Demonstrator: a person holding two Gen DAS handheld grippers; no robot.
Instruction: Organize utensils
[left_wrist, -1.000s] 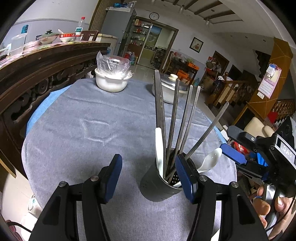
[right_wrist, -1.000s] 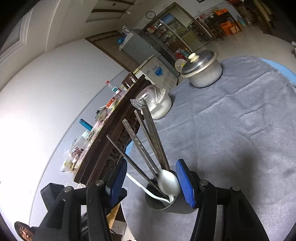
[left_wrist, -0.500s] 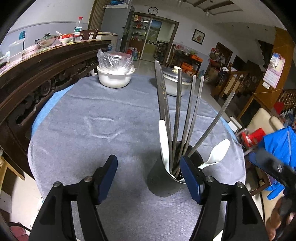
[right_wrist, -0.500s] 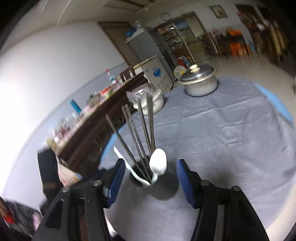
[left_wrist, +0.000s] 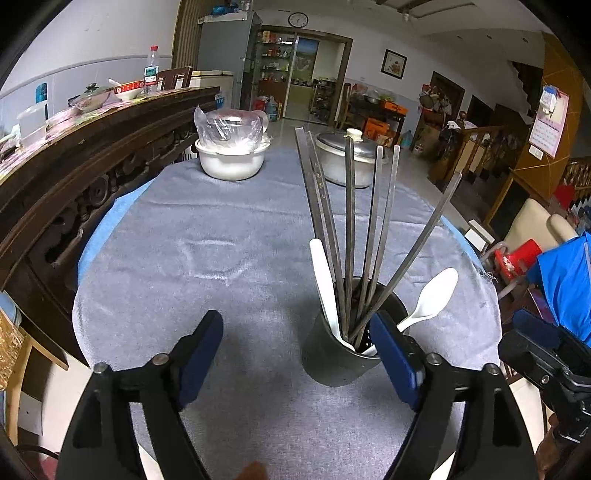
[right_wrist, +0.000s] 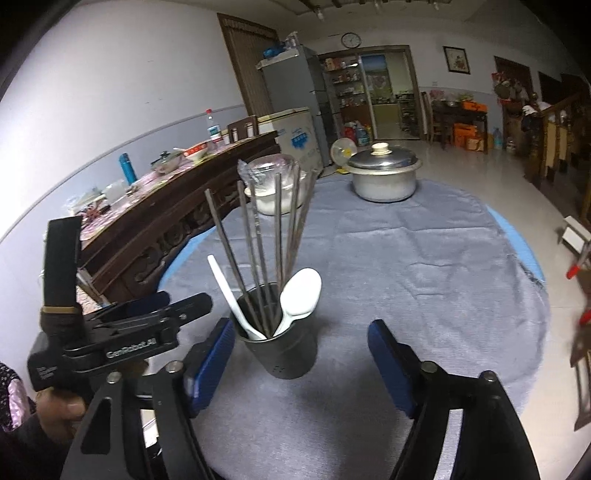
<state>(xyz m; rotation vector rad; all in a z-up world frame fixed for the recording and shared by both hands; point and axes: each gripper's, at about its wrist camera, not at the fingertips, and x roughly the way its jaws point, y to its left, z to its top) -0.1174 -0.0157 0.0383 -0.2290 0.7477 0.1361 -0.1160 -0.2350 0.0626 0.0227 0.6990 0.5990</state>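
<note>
On the round table: a grey cloth covers it, and the task's things stand near its front edge.
Far left: a dark carved sideboard runs along the table, crowded with dishes.
Left gripper: jaws apart and opening, nothing between the pads; its right pad sits just beside the holder without pressing on it.
Back of table: a white bowl wrapped in plastic, and to its right a lidded metal pot, both well apart from the holder.
Holder: a dark cup, upright on the cloth, between the two grippers.
Contents: metal chopsticks fanned upward, with two white spoons leaning out over the rim.
Right gripper: jaws apart and opening, with the holder standing between the pads, untouched.
Step in hand: judged to be letting go and backing off, with every utensil in view already in the cup.
Doing it well: draw both grippers straight back and low, clear of the leaning spoon and the fanned sticks, so the cup does not tip.
</note>
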